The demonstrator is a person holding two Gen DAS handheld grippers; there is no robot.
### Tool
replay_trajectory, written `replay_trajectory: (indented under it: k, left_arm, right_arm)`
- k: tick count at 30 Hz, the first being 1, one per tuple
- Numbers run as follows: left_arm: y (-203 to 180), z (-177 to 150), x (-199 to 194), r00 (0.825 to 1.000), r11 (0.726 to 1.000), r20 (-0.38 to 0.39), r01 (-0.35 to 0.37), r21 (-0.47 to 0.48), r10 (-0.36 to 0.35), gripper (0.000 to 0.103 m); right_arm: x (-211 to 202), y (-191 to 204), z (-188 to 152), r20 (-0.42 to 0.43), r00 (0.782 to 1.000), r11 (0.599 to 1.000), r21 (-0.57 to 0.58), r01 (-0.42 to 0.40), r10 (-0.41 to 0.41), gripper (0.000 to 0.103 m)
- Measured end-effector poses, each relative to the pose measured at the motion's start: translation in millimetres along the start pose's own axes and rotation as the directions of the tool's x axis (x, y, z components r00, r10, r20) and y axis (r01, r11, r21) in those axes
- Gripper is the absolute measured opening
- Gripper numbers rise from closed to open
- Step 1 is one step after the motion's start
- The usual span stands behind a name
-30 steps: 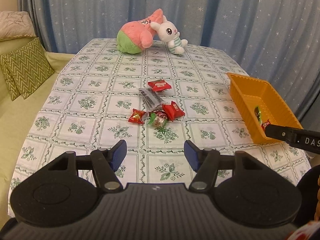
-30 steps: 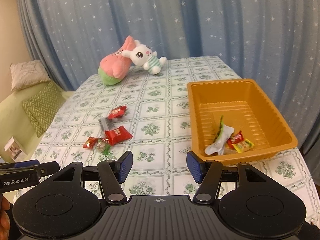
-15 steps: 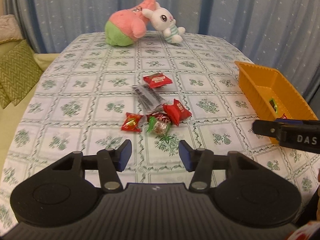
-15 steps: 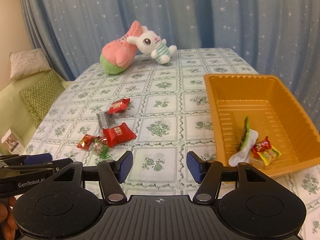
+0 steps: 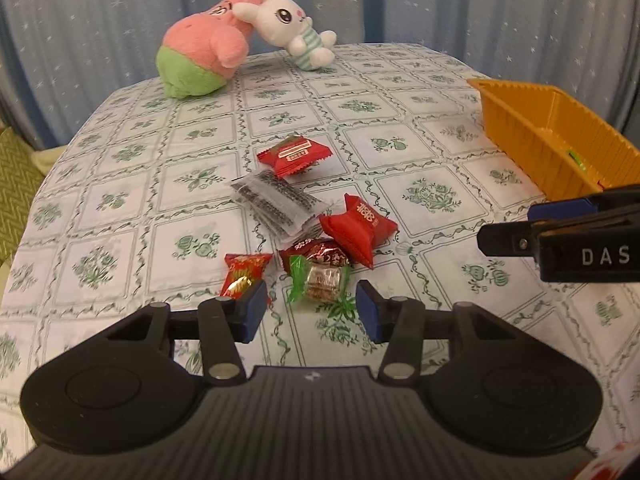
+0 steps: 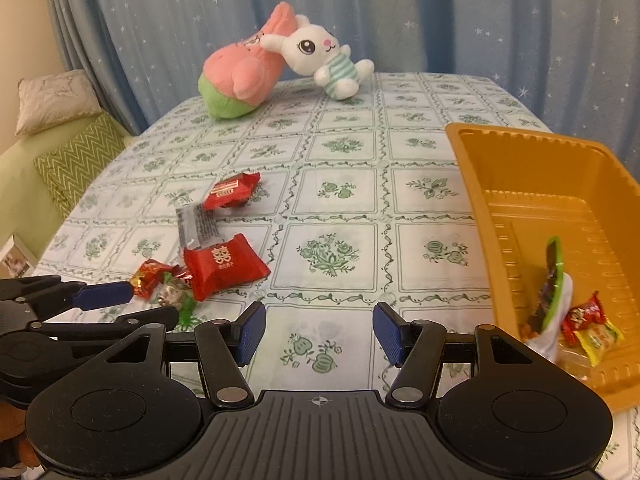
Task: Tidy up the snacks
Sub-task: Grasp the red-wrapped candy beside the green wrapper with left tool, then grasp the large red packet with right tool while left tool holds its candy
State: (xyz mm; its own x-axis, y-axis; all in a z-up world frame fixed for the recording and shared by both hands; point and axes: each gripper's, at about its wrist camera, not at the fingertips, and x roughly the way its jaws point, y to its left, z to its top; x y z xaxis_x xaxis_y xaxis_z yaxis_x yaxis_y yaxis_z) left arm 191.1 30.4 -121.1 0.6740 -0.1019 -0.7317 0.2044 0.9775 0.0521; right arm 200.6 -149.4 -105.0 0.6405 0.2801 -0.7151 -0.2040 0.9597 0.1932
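My left tool (image 5: 311, 308) has dropped toward the table (image 5: 400, 140), jaws narrowing around nothing yet, just short of the green-wrapped candy (image 5: 320, 282), while my right tool (image 6: 318, 330) hangs half-open, empty, beside the tray (image 6: 496, 148).

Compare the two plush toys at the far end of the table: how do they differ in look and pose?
The pink plush is the bulkier one, pink above with a green bottom; the white bunny plush is smaller, white, in a green-striped top. The pink plush lies tipped over with its pointed end toward the curtain; the white bunny plush leans back against it, face toward the cameras. Both rest on the tablecloth, touching each other, away from the snacks.
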Motion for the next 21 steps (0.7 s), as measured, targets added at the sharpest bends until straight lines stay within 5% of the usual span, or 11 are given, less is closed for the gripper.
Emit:
replay_trajectory:
  k: [9,21]
  left_arm:
    - [-1.8,0.8,12.0,1.000,0.999,0.005,0.016,0.031,-0.016,0.022]
    - [19.8,0.5,-14.5,0.999,0.997,0.049,-0.021,-0.070,0.025,0.022]
  right_arm:
    - [18.4,1.3,6.0,-0.012,1.000,1.000,0.006,-0.012,0.012,0.060]
    - [41.0,13.4,26.8,-0.036,0.991,0.980,0.160,-0.120,0.127,0.060]
